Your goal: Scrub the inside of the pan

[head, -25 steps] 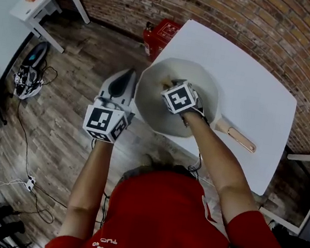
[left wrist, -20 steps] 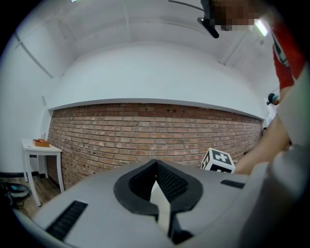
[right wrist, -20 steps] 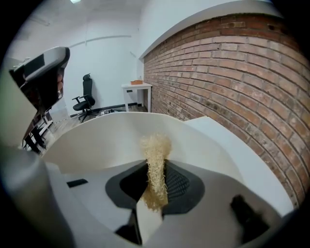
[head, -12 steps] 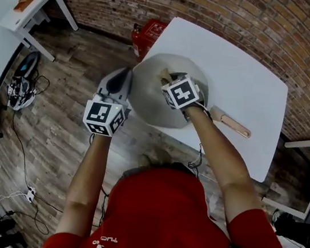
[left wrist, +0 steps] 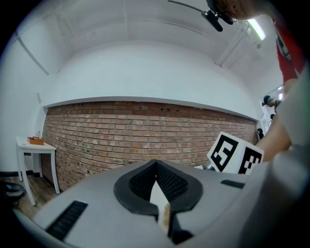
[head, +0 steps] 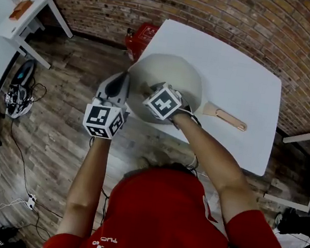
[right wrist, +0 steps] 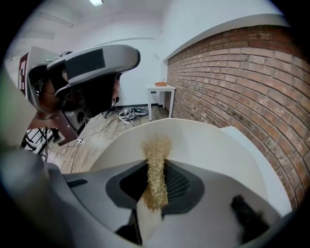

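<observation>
The cream pan (head: 177, 75) lies at the near left edge of the white table (head: 250, 65), its copper-tipped handle (head: 228, 119) pointing right. My left gripper (head: 123, 82) is at the pan's left rim; in the left gripper view the left gripper (left wrist: 158, 194) is shut on that thin cream rim (left wrist: 156, 193). My right gripper (head: 150, 90) reaches into the pan's near-left part. It is shut on a straw-coloured scrubber (right wrist: 156, 164), which sticks out past the right gripper (right wrist: 156, 180) against the pan's inner wall (right wrist: 208, 145).
A red box-like object (head: 139, 34) stands on the wooden floor by the table's far left corner. A white side table (head: 22, 11) is further left, with cables and gear (head: 18, 94) on the floor below it. A brick wall (head: 218, 9) runs behind.
My right gripper has slid with the scrubber from the pan's middle toward its near-left side. The left gripper has kept its hold on the rim.
</observation>
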### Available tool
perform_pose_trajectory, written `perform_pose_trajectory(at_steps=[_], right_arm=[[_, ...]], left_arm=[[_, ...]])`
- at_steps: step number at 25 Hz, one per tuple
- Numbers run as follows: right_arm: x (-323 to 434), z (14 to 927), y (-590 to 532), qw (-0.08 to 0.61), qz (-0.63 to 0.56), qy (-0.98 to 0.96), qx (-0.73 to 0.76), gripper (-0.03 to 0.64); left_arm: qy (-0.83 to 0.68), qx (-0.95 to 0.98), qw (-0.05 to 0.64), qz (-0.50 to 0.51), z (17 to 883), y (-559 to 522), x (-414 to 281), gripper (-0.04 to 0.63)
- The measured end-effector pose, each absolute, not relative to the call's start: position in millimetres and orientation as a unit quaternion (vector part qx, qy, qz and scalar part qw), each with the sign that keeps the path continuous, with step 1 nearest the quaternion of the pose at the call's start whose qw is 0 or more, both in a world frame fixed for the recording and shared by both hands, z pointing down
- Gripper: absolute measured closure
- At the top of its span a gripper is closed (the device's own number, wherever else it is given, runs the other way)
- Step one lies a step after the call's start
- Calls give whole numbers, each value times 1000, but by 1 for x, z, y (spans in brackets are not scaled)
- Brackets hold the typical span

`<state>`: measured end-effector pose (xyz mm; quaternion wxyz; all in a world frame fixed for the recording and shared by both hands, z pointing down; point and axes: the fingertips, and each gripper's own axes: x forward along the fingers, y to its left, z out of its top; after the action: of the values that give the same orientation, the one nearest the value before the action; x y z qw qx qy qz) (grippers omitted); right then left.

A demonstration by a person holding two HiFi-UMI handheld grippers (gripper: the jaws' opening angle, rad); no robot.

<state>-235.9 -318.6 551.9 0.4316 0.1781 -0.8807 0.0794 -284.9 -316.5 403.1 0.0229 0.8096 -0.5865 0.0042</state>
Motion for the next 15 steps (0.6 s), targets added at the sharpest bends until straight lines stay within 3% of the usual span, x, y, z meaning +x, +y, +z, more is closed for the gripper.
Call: perform_pose_trajectory(at_steps=[7,15], right_arm=[[-183,556,-353,466,70,-849,238,529],[-151,518,-377,425,63,-856,288,529]], left_arm=[[-593,805,25,3,403,-303,-292,583],[-592,805,26,6,406,-292,-298,583]])
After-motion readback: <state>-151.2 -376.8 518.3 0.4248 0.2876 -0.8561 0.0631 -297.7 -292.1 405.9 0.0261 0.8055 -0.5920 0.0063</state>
